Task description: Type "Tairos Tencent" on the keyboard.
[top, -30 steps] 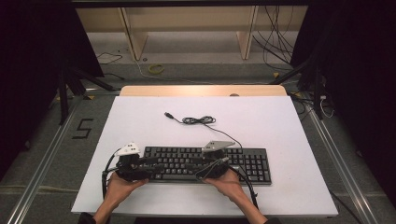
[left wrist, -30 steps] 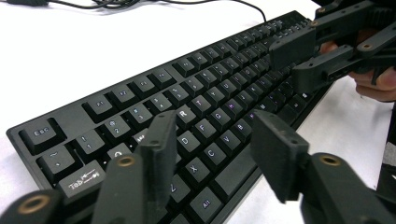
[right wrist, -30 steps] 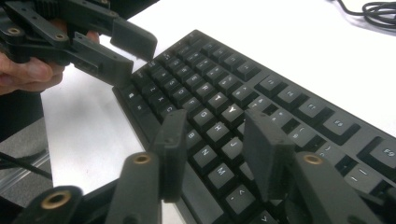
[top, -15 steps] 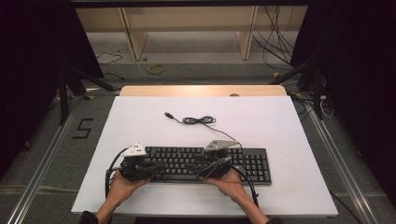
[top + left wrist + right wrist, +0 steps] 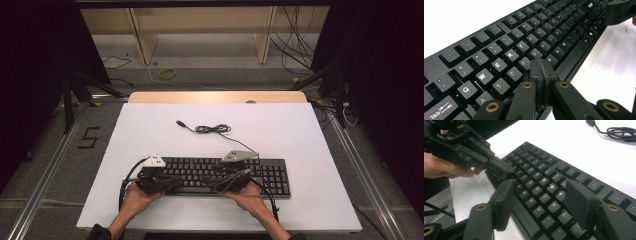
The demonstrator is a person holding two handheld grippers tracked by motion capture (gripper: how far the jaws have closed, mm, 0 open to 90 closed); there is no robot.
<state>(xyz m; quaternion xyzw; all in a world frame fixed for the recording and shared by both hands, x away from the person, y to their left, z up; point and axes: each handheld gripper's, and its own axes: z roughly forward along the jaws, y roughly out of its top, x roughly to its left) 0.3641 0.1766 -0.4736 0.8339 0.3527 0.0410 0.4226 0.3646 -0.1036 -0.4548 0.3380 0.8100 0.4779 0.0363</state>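
Observation:
A black keyboard (image 5: 260,175) lies across the near part of the white table (image 5: 300,135). Its cable (image 5: 212,129) coils behind it and ends in a loose USB plug. My left gripper (image 5: 171,183) is shut with nothing held. In the left gripper view its joined tips (image 5: 541,68) rest low over the letter keys (image 5: 509,55) near F and G. My right gripper (image 5: 223,184) is open. In the right gripper view (image 5: 541,195) its jaws straddle the keys around J, K and M. That view also has the left gripper (image 5: 499,168) with its tip on the keyboard (image 5: 544,175).
Bare white table lies behind and to both sides of the keyboard. A wooden strip (image 5: 217,97) edges the far side. Beyond it are a shelf frame and loose cables (image 5: 165,74) on the floor. A hand (image 5: 441,167) holds the left gripper.
Both grippers have slid a little to the right along the keyboard's front rows, the left one more. The keyboard and cable have stayed put.

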